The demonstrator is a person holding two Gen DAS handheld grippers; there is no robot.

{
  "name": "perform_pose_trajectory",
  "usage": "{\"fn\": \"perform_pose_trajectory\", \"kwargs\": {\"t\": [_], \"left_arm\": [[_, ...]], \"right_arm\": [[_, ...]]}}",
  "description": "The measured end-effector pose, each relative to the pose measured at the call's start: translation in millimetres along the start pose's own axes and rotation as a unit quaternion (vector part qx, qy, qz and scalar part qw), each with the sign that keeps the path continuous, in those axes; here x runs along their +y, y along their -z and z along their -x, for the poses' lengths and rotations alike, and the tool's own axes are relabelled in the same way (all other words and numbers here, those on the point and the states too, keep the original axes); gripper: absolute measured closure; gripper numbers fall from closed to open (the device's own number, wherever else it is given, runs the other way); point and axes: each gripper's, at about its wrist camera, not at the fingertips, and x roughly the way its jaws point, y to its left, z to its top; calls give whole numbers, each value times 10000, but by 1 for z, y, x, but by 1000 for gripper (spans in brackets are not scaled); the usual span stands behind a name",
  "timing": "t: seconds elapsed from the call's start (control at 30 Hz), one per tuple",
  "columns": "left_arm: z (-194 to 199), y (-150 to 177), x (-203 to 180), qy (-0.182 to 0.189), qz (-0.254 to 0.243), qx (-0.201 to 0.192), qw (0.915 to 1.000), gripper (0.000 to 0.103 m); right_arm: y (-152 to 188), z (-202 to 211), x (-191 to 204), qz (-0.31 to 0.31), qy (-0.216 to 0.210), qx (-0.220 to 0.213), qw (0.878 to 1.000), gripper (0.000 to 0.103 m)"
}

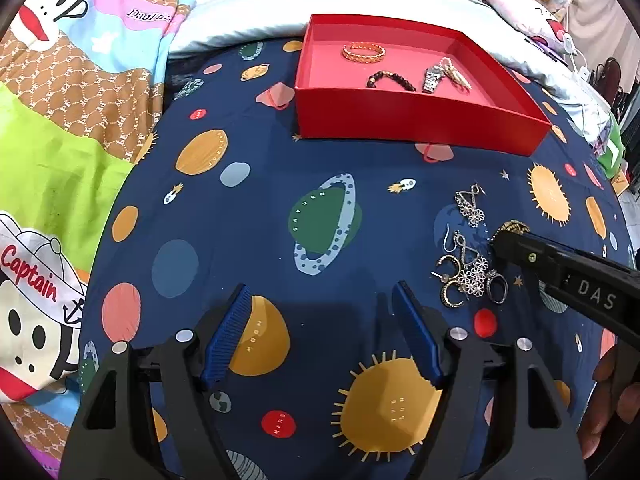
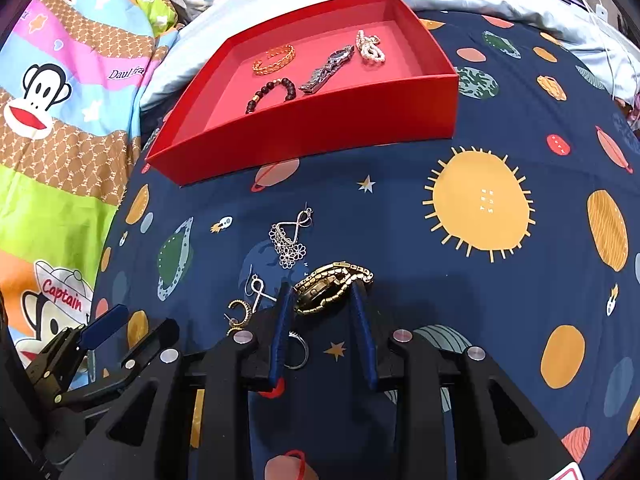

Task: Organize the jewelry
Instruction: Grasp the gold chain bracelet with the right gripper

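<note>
Red cardboard box on the bed holds four pieces: gold cuff, dark bead bracelet, silver watch, pearl strand. Right tongs pinch a gold watch on the planet-print sheet; left tongs hang open, empty.

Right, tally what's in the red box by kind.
In the box:
Bracelets: 2 (bangle, beads)
Watches: 1 (silver)
Pearl strands: 1
Total: 4
</note>
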Motion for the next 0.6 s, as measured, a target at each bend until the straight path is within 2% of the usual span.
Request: {"fn": "perform_pose_trajectory", "kwargs": {"t": [0.2, 0.4, 0.5, 0.6], "left_arm": [[0, 1, -4, 35, -53, 15, 10000, 33], [1, 1, -5, 71, -44, 19, 10000, 33], [1, 1, -7, 78, -81, 18, 9999, 33], [2, 1, -8, 89, -93, 20, 9999, 33]], "right_arm": [[2, 3, -10, -34, 59, -12, 10000, 89], [5, 8, -21, -162, 71, -9, 9998, 89], [3, 7, -19, -177, -16, -36, 9998, 83], [0, 4, -15, -96, 20, -67, 9999, 81]]}}
